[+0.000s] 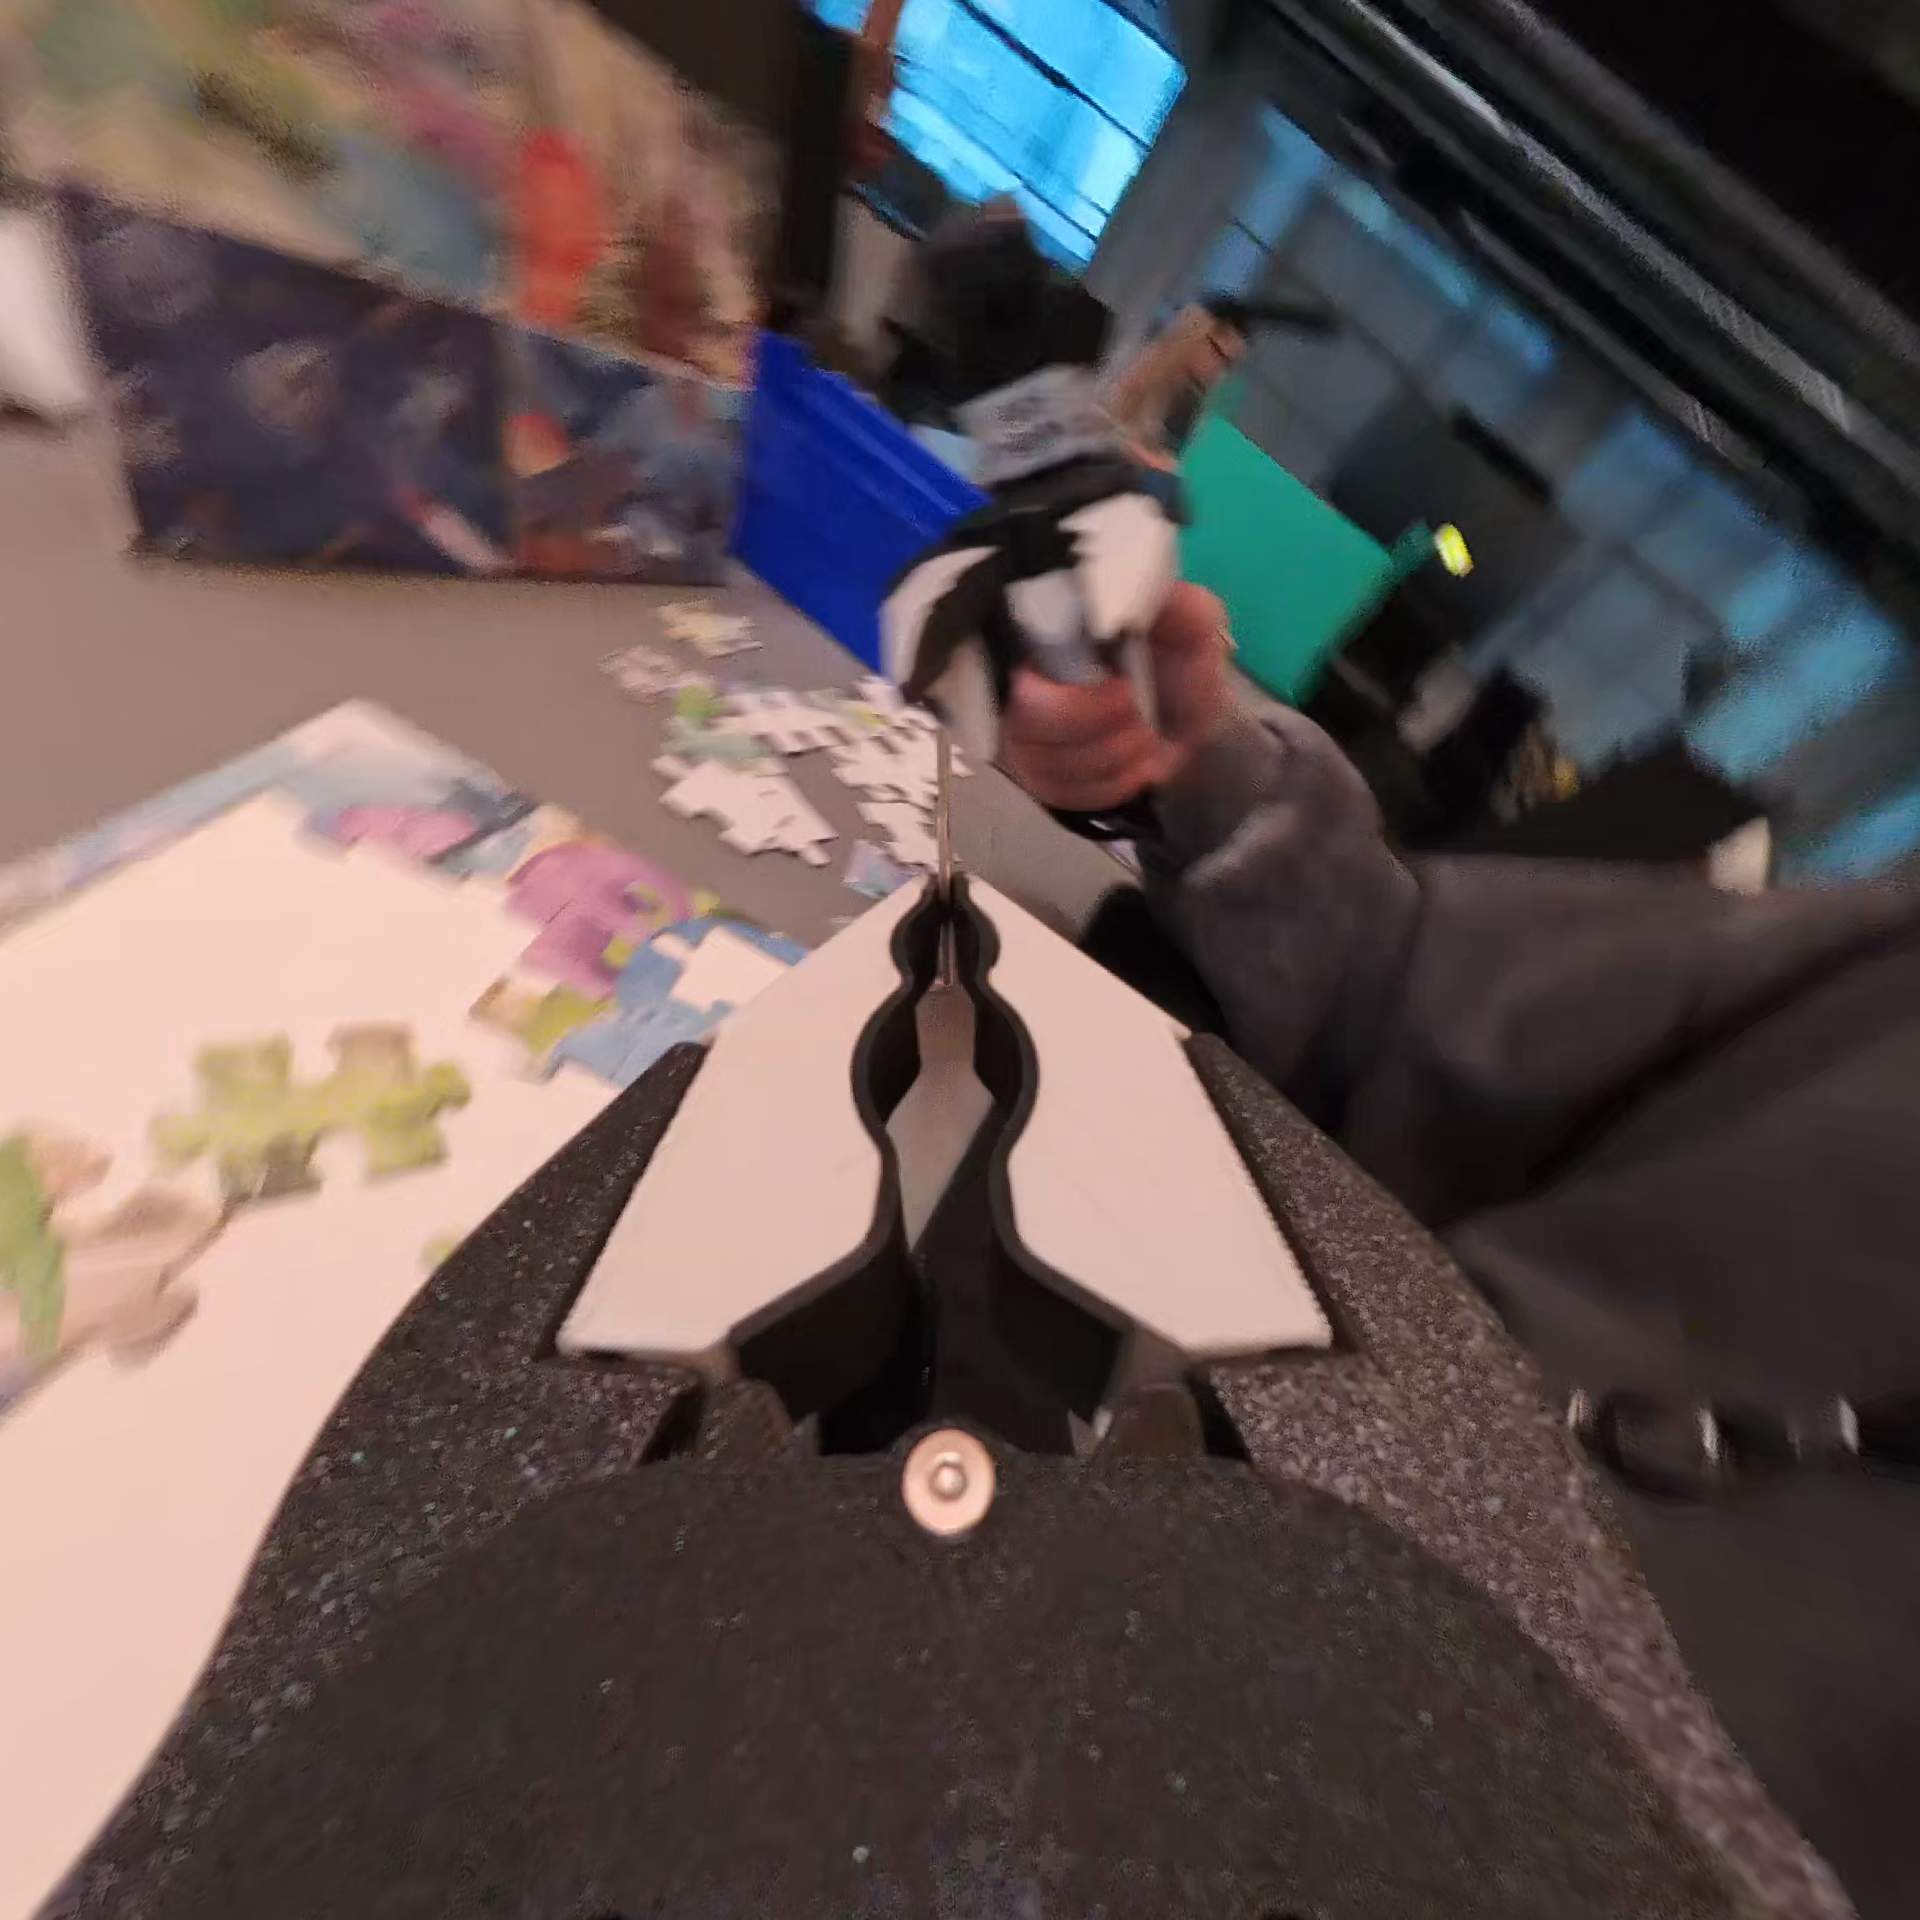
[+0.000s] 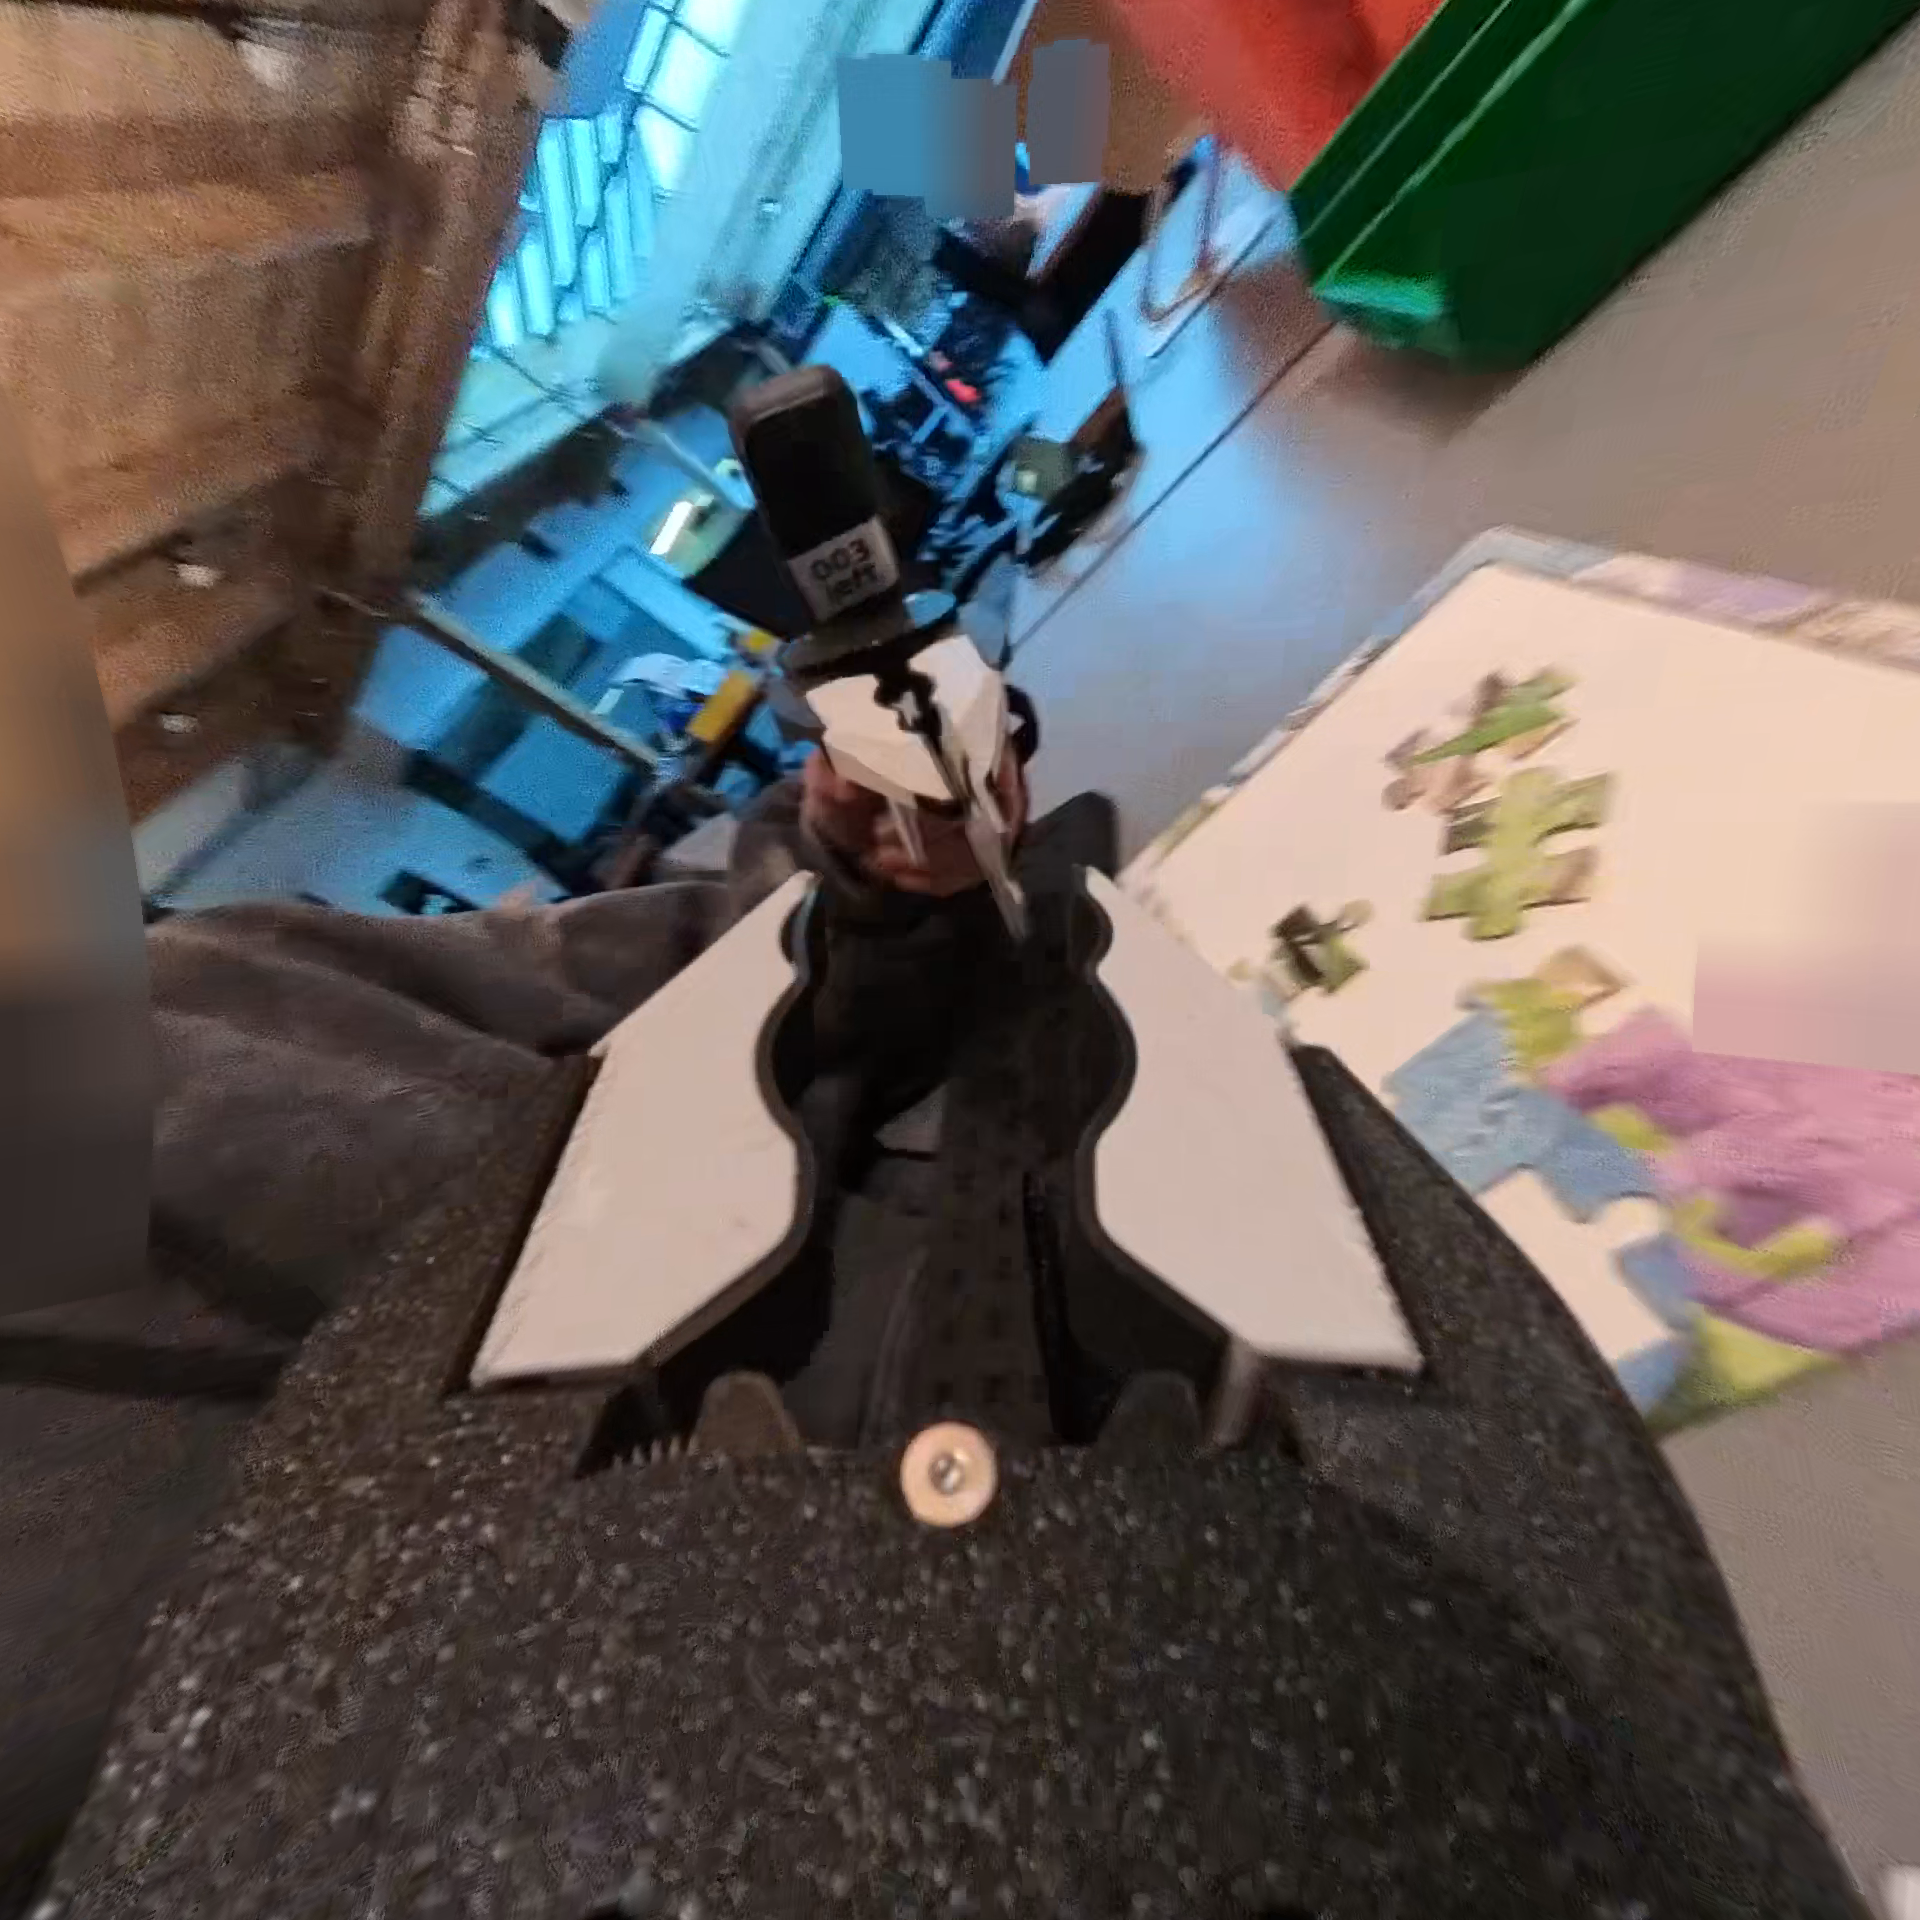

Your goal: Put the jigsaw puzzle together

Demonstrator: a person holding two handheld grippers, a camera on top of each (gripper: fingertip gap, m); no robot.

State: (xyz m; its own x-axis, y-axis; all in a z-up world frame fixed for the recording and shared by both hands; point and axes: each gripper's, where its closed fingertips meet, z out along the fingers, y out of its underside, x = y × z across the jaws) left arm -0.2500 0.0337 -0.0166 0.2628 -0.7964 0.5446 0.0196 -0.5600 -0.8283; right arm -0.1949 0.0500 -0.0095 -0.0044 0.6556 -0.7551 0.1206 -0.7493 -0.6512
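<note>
The left gripper (image 1: 943, 904) pinches a thin flat puzzle piece (image 1: 943, 821) edge-on between its white wavy-edged fingers, raised beside the white puzzle board (image 1: 239, 935); the right gripper (image 2: 948, 894) is spread wide, holding nothing. Loose knobbly pieces (image 1: 790, 758) lie beyond the board on the grey table (image 1: 312, 644)

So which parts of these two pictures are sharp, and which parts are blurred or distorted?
Left wrist view: the left tool is sharp, shut on a thin puzzle piece seen edge-on; the puzzle box, the puzzle board and the loose pieces are smeared by motion. Right wrist view: the right tool, open, is sharp; the board and the green bin are blurred. The wide-angle lens bends both backgrounds.
</note>
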